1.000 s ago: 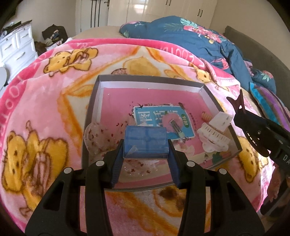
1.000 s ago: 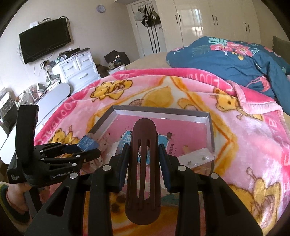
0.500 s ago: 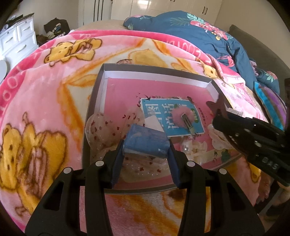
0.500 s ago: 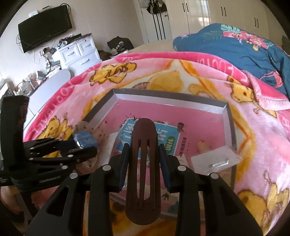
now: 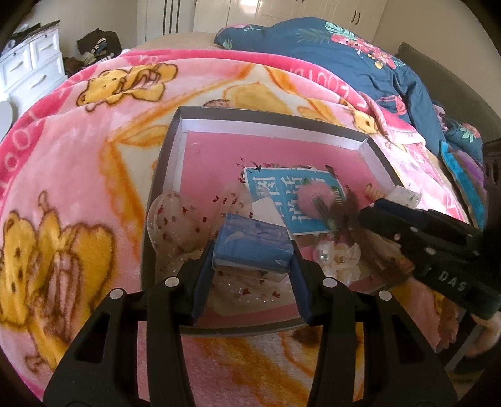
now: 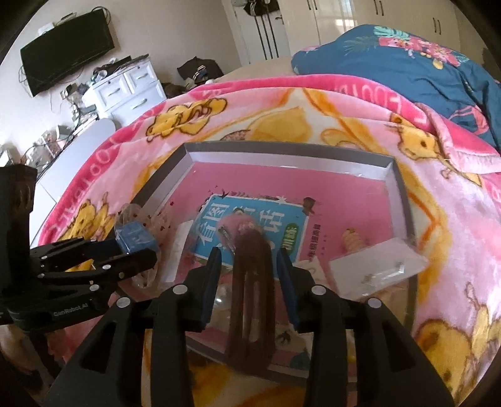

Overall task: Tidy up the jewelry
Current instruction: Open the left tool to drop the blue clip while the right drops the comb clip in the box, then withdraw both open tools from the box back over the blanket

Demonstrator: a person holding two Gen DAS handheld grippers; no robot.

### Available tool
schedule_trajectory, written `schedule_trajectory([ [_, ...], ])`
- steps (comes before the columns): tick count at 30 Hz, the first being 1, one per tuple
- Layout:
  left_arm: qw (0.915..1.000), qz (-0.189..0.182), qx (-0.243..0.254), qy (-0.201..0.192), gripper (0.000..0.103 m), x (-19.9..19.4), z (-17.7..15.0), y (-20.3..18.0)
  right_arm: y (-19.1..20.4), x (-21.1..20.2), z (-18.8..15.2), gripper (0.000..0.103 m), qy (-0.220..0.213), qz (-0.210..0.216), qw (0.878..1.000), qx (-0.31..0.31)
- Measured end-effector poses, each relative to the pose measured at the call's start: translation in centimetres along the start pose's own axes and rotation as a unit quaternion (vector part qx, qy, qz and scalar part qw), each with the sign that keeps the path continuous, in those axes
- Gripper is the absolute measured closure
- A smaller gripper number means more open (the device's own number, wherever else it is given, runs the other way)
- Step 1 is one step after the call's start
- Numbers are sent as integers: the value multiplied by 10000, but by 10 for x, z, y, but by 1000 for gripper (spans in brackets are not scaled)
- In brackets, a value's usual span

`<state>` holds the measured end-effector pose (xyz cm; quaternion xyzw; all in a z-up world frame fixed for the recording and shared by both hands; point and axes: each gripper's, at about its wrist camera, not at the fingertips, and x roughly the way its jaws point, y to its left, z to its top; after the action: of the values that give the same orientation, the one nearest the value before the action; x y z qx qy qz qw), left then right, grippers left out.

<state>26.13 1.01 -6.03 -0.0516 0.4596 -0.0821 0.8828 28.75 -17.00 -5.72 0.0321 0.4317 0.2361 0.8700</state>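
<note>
Fingers of right gripper (image 6: 247, 250) now spread apart, a gap on each side of the brown hair clip (image 6: 250, 281); half a second ago pressed tight against it. Clip blurred, loose between the fingers, above the near part of the tray (image 5: 269, 125), its tip close to a pink fluffy clip (image 5: 313, 194). Whether touching the tray floor yet, cannot tell.

Fingers of left gripper (image 5: 252, 247) pinching a blue box (image 5: 253, 241) as before, tilted, held above the tray's near left part, over a sheer dotted pouch (image 5: 178, 219).

Inside the grey-rimmed, pink-floored tray: a blue printed card (image 5: 281, 188) near the middle with the fluffy clip on it, a clear plastic case (image 6: 375, 266) against the right rim.

Under the tray, a bed with a pink blanket (image 5: 94, 172) patterned with yellow bears; behind it, a crumpled dark blue floral duvet (image 5: 344, 56). Beyond the bed, a white dresser (image 6: 128, 90), a black television (image 6: 65, 50) on the wall and white wardrobe doors (image 6: 344, 22).
</note>
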Motion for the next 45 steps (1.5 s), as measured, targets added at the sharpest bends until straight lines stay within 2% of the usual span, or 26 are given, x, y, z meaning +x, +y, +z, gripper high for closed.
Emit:
schedule_trajectory([
  [2, 10000, -15, 12, 4, 67, 0, 0, -2, -4, -10, -1, 61, -65, 33, 10000, 60],
  [4, 10000, -6, 33, -12, 66, -2, -1, -4, -6, -23, -3, 61, -152, -34, 9999, 73],
  [9, 9999, -31, 45, -141, 46, -15, 2, -15, -14, -54, -10, 46, -320, -65, 9993, 192],
  [12, 9996, -34, 102, -253, 39, -28, 5, -23, -14, -74, -14, 38, -441, -136, 9987, 203],
  [14, 9993, -45, 124, -337, 35, -40, 6, -28, -15, -93, -19, 26, -601, -178, 9977, 259],
  [15, 9992, -53, 127, -377, 32, -44, 6, -30, -16, -97, -20, 24, -645, -195, 9973, 288],
  [18, 9983, -14, 178, -548, 22, -66, 3, -37, -18, -120, -25, 22, -828, -238, 9957, 336],
  [20, 9980, 23, 172, -613, 19, -77, 1, -39, -16, -135, -30, 13, -942, -291, 9946, 316],
  [24, 9967, 50, 133, -793, 9, -102, -8, -42, -11, -154, -38, 13, -1033, -268, 9937, 329],
  [29, 9953, 199, 77, -945, 9, -124, -21, -41, 1, -178, -51, 6, -1232, -429, 9913, 178],
  [34, 9945, 272, 86, -1005, 9, -135, -37, -40, 12, -190, -64, 5, -1344, -497, 9896, 122],
  [37, 9940, 341, 35, -1042, 9, -139, -50, -38, 18, -192, -76, 5, -1380, -557, 9888, 76],
  [45, 9957, 386, 58, -841, 9, -126, -94, -38, 24, -177, -108, 4, -1253, -698, 9896, 136],
])
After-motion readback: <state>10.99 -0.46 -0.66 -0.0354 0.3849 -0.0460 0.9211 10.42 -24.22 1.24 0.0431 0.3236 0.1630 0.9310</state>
